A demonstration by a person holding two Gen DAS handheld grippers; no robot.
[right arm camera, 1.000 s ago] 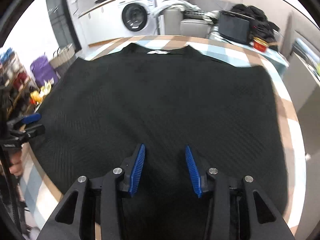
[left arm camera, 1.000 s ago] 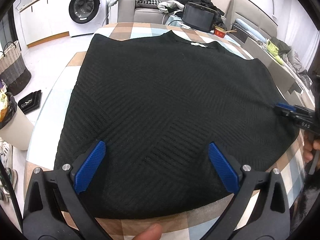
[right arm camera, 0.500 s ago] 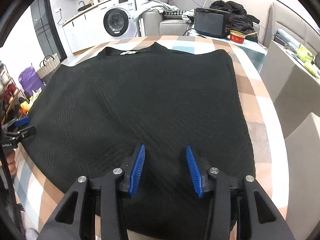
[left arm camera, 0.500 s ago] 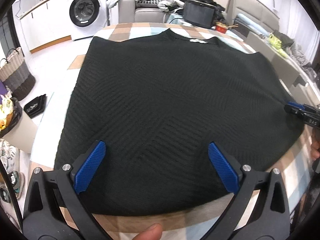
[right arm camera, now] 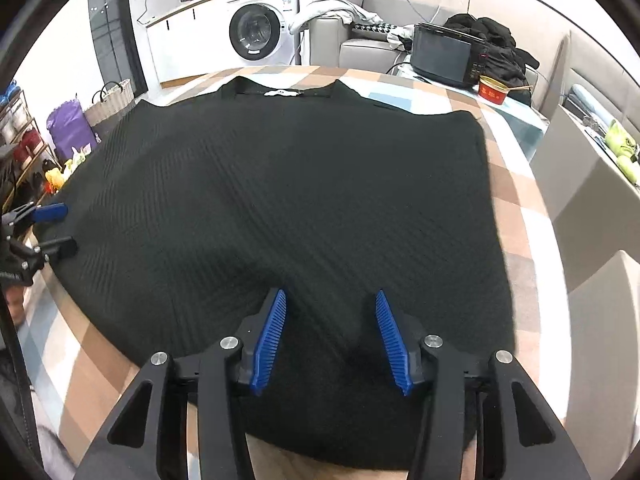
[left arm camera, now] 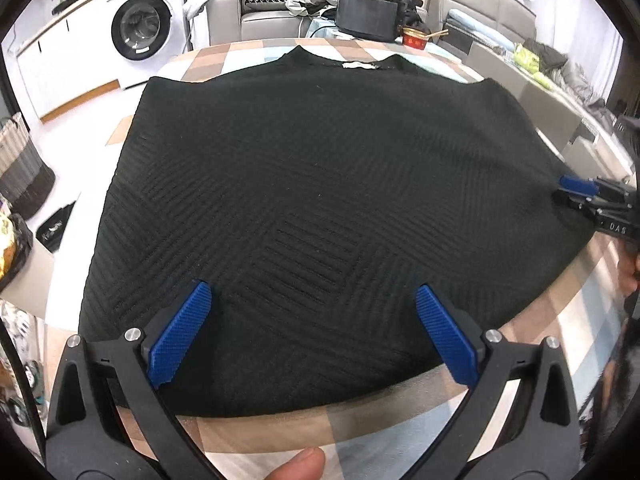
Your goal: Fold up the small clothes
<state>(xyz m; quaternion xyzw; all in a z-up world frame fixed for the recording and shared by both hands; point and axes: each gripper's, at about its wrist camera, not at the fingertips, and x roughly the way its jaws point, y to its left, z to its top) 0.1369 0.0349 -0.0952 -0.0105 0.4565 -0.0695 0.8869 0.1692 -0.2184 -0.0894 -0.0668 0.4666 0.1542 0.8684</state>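
the left gripper (left arm camera: 314, 300) is standing wide open, holding nothing, over the near hem of the black sweater (left arm camera: 320, 200). the right gripper (right arm camera: 330, 312) is gaping partway, its jaws having just been opening, empty above the same sweater, which is lying flat on the checked tabletop (right arm camera: 516, 208).

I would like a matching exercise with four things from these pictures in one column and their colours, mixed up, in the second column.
Things:
1. sweater
2. washing machine
3. bowl
4. plastic bag

Colours:
A. red
B. purple
C. black
D. white

Pairs: 1-C, 2-D, 3-A, 4-B
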